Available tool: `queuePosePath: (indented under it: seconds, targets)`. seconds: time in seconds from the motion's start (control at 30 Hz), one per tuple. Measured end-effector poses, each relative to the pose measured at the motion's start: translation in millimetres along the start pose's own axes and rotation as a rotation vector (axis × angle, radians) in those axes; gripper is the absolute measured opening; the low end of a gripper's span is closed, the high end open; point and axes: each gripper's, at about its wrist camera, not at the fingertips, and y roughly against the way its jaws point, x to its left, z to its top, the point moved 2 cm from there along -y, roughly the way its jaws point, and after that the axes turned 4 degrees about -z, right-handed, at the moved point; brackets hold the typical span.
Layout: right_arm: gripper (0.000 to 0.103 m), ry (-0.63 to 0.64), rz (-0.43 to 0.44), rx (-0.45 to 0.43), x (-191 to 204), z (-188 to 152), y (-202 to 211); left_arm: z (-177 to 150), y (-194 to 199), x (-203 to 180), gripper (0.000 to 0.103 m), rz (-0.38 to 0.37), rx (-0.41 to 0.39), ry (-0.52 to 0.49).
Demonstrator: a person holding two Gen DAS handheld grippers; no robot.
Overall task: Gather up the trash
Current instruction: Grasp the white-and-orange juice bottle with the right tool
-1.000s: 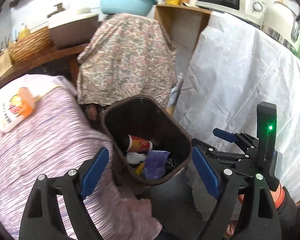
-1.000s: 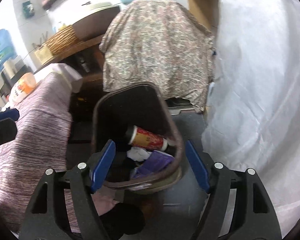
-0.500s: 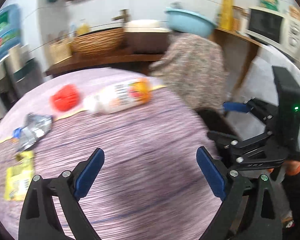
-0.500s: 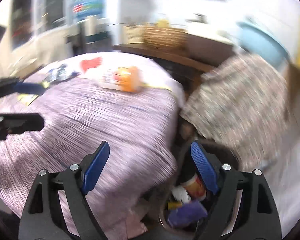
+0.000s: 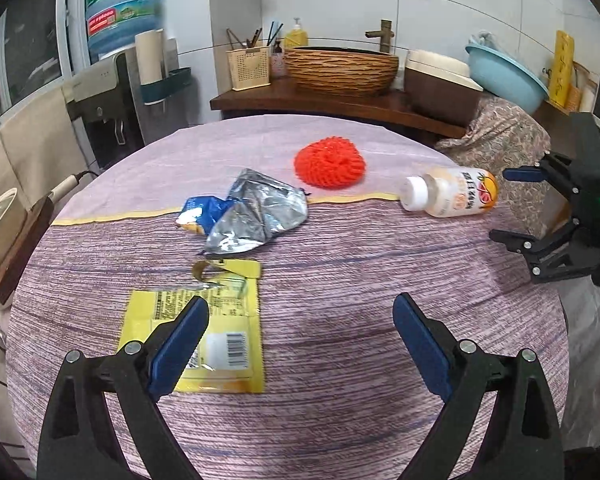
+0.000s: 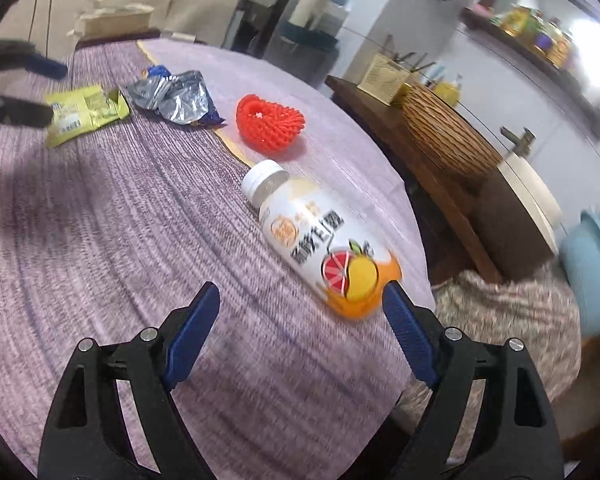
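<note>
On the purple tablecloth (image 5: 340, 320) lie a yellow wrapper (image 5: 216, 320), a crumpled silver and blue bag (image 5: 256, 212), a red foam net (image 5: 330, 162) and a white drink bottle (image 5: 452, 194) on its side. My left gripper (image 5: 300, 336) is open and empty just above the table, its left finger over the yellow wrapper. My right gripper (image 6: 300, 332) is open and empty, close to the bottle (image 6: 320, 240). The wrapper (image 6: 84, 114), bag (image 6: 172, 96) and net (image 6: 270, 122) also show in the right wrist view. The trash bin is out of view.
Behind the table a wooden counter (image 5: 320, 100) holds a wicker basin (image 5: 340, 66), a utensil basket (image 5: 249, 68) and a blue bowl (image 5: 504, 76). A water dispenser (image 5: 108, 80) stands at the left. A floral cloth (image 5: 500, 136) covers something past the table's right edge.
Both grippers have swung from above the brown trash bin on the floor to over the table. The bin has left both views and the table trash has come into view.
</note>
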Motion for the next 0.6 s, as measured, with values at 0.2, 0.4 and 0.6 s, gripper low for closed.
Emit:
queuePosePath:
  seconds: [0.2, 0.4, 0.6]
  targets:
    - [0.083, 0.148, 0.0, 0.081, -3, 25, -44, 23, -22, 3, 0.092, -0.038, 0.008, -0.005]
    - [0.083, 0.277, 0.007, 0.128, 0, 30, -72, 44, -51, 3, 0.092, -0.065, 0.025, 0.013]
    - [0.072, 0.288, 0.099, 0.159, -7, 37, -89, 67, -79, 4, 0.092, -0.093, 0.056, 0.032]
